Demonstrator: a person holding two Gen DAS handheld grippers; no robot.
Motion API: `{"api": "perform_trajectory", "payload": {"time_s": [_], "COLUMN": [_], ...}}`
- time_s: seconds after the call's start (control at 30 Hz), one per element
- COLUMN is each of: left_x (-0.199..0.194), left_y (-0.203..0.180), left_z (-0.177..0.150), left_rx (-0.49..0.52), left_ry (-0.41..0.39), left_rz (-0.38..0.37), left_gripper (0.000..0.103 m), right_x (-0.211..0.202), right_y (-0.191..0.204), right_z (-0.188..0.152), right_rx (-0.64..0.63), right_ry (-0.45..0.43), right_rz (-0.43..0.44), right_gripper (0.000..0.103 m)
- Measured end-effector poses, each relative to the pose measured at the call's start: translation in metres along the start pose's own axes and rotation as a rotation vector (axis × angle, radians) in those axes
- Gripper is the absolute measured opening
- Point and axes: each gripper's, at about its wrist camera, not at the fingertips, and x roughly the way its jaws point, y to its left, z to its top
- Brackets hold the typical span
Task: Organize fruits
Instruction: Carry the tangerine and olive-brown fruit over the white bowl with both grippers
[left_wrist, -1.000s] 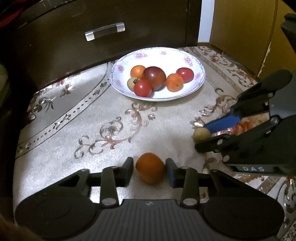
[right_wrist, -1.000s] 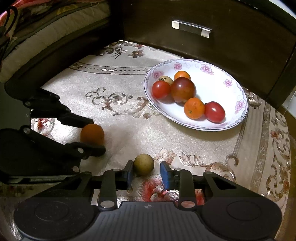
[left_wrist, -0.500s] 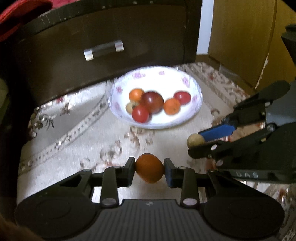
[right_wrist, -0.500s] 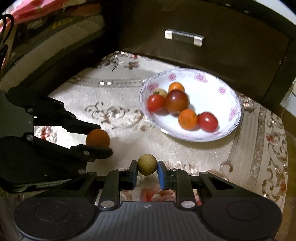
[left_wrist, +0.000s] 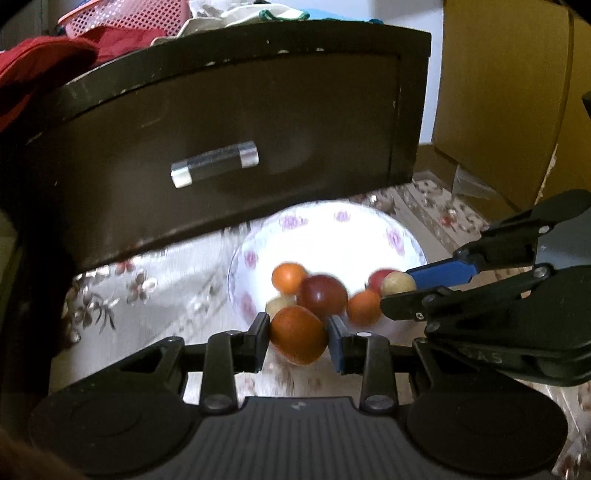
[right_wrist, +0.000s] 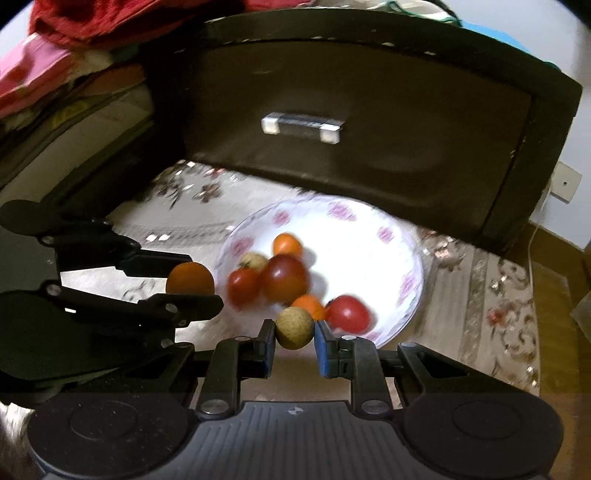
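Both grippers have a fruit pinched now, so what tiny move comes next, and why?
Probably carry both a little farther forward over the white bowl before letting go. The left gripper clamps an orange fruit and the right gripper a small tan fruit, both near the bowl's front rim, where five fruits already sit.

Faint lettering on one tool; nothing else carries readable writing.
In the left wrist view, the dark body of the right tool (left_wrist: 399, 291) bears pale raised letters near its lower edge, partly blurred, the last two appearing to be "AS". The bowl (left_wrist: 402, 236) shows only printed pink flowers, with no words or numbers.
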Motion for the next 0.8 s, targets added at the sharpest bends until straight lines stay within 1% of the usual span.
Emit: {"api": "perform_trajectory", "payload": {"time_s": [0.27,0.47,0.8], "left_x": [0.023,0.035,0.040], "left_y": [-0.002,0.002,0.003], "left_z": [0.016,0.017,0.019], "left_rx": [0.010,-0.003,-0.010], "left_ry": [-0.019,-0.014,-0.018], "left_rz": [0.005,0.002,0.010], "left_gripper": [0.039,0.039,0.038], "right_x": [0.018,0.028,0.037], "right_y": [-0.021,-0.028,-0.032], "right_z": [0.014,0.018,0.021], "right_rx": [0.032,0.037,0.050], "right_ry": [-0.018,-0.019,-0.022], "right_rz": [-0.043,-0.052,-0.052], "right_gripper": [0.020,0.020,0.021]}}
